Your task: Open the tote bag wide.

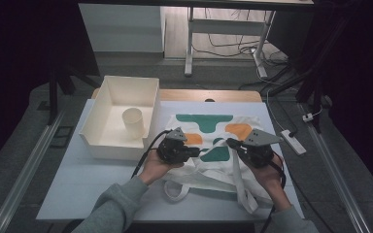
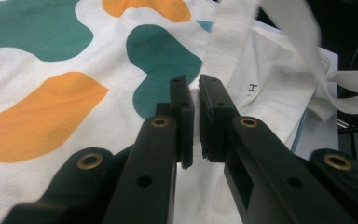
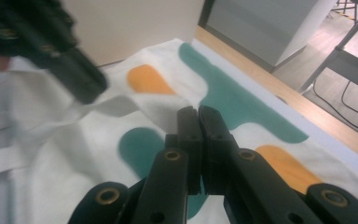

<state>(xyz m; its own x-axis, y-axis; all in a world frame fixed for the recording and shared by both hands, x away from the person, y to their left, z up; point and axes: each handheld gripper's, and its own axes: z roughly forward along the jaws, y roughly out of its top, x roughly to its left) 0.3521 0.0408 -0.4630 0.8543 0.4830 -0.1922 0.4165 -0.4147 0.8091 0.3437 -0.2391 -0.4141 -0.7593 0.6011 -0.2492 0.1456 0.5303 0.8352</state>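
A white tote bag [image 1: 209,124] with green and orange shapes lies flat on the table, and it is close up under both sets of jaws [image 2: 37,116] [image 3: 144,79]. My left gripper [image 1: 196,151] points right over the bag's near edge. Its jaws [image 2: 196,93] stand almost together on a fold of white cloth. My right gripper [image 1: 229,142] faces it from the right, raised a little, jaws together [image 3: 198,114]. A white handle strap [image 1: 243,189] climbs toward the right gripper [image 2: 233,42]. A band of the strap [image 3: 121,106] runs between the two grippers. The left gripper [image 3: 91,91] looks blurred at the upper left.
A white bin [image 1: 107,97] with a pale cup [image 1: 133,123] standing in it sits at the table's back left, close to the bag. The bag's other handle loop [image 1: 175,190] lies near the front edge. A power strip [image 1: 293,141] lies beyond the table's right edge.
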